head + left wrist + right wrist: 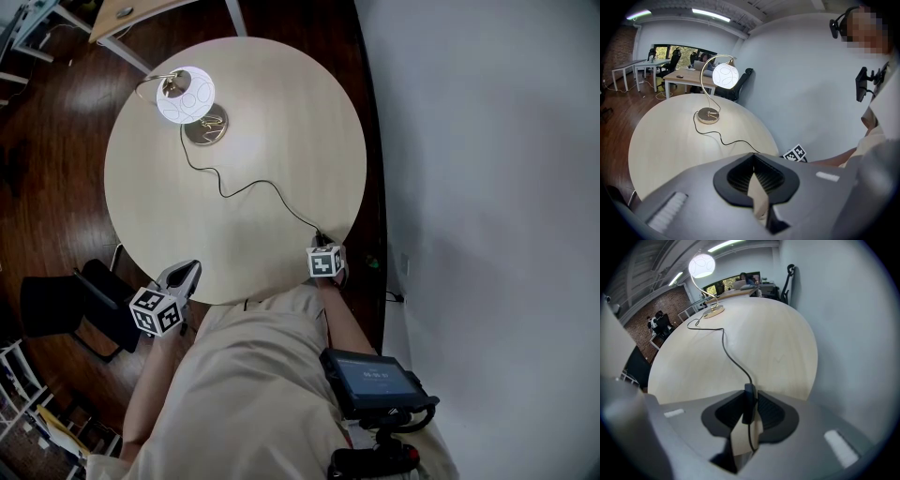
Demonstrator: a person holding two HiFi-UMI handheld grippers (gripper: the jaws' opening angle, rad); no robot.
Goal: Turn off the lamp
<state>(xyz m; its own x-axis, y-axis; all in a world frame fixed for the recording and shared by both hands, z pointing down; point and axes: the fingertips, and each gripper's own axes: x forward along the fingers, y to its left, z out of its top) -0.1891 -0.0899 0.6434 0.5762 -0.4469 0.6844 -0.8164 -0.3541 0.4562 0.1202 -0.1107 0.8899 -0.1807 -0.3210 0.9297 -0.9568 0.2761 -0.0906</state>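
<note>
Found the lamp standing upright on the far left part of the round wooden table, well apart from both grippers. Noted a white globe shade, glowing, on a curved gold stem above a round metal base. Lit at this moment.

Traced a thin black cord from the base across the tabletop in loose bends to the near right edge. Found its small black inline switch at that edge.

Checked the right gripper, pointing steeply down at the near right rim of the table. Found its dark ribbed pads closed in on the switch from both sides, pinching it, with the cord leading away toward the lamp.

Checked the left gripper, held just off the near left edge of the table, angled down and facing the lamp. Found its tips pressed together with nothing caught between them. No contact with table, cord or lamp.

Also recorded: a black chair on the dark wooden floor beside the left gripper, a desk beyond the table, and a pale wall along the right.
</note>
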